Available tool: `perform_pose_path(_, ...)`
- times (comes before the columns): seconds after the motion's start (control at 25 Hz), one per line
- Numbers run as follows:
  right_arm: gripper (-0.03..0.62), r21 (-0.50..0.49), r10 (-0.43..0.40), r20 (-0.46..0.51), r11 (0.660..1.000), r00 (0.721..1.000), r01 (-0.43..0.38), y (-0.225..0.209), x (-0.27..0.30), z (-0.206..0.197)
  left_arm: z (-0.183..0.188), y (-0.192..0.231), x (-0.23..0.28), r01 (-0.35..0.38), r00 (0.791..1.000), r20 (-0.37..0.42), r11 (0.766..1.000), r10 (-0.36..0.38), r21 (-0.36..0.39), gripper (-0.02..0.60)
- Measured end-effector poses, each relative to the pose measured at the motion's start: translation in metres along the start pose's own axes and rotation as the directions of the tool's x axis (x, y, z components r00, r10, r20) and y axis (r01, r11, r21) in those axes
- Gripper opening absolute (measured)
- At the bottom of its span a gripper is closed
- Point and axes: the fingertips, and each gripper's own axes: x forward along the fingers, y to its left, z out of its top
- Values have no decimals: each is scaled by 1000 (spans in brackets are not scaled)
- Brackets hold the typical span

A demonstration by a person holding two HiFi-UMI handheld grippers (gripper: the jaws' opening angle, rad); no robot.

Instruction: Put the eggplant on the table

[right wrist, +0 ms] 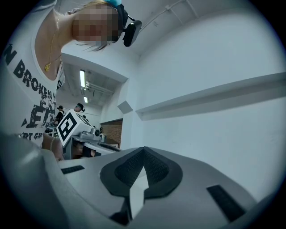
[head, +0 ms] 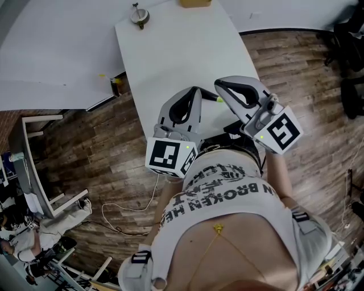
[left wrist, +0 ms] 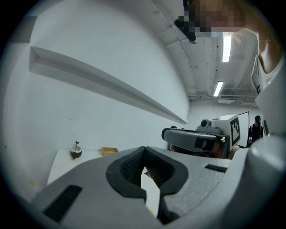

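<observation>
Both grippers hover side by side over the near end of the white table (head: 170,51). My left gripper (head: 195,91) is shut, its tips meeting with nothing between them (left wrist: 144,148). My right gripper (head: 219,84) is likewise shut and empty (right wrist: 144,148); it also shows as the right gripper (left wrist: 196,138) in the left gripper view. No eggplant is clear in any view. A small yellow-green speck (head: 218,99) lies on the table between the two grippers. At the table's far end stand a small round brown thing with a stalk (head: 139,16) (left wrist: 76,152) and a yellow block (head: 195,3) (left wrist: 109,151).
Wooden floor surrounds the table. A white wall panel (head: 51,51) lies to the left, with a metal rack (head: 34,170) and loose cables (head: 131,210) below it. Dark chairs (head: 350,57) stand at the right. A yellow item (head: 116,85) sits by the table's left side.
</observation>
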Motion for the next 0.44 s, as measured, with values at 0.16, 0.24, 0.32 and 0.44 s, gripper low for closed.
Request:
perform_pose_path(0.16,8,1,0,-11,1000,1000,0,-1,1,-2,0,2,1,-3,1000,-1,1000,3,-1,-2)
perform_pose_path(0.24,8,3,-1,-14,1000,1000,1,-1,0,-3,0,1,1,-3,1000,-1,1000,3,-2,-2)
perform_pose_path(0.32,8,1,-3,-18,1000,1000,3,-1,0,-4,0,1,1,-2,1000,-1,1000,2,-2,-2)
perform_pose_path(0.44,8,-1,-3,-21,1000,1000,3,-1,0,-4,-1,1,0,-3,1000,-2,1000,3,-1,-2)
